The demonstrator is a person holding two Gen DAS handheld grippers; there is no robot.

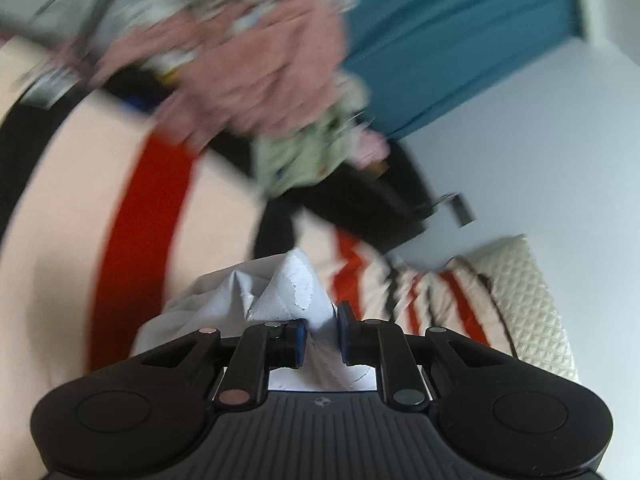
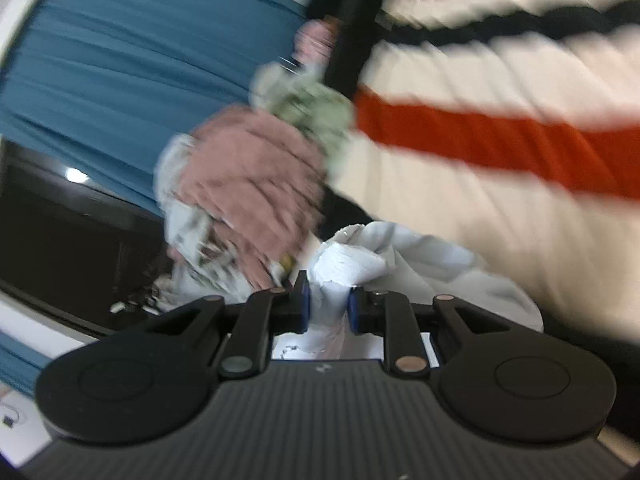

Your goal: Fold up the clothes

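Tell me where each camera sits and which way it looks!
Left wrist: sits on the left gripper, looking along its jaws, shut on white cloth, toward a striped bedcover and pillow; no hand shows.
Right wrist: sits on the right gripper, jaws shut on the same-looking white cloth, facing a blue curtain; no hand shows.
Both share: the pink garment, the curtain, the bedcover.
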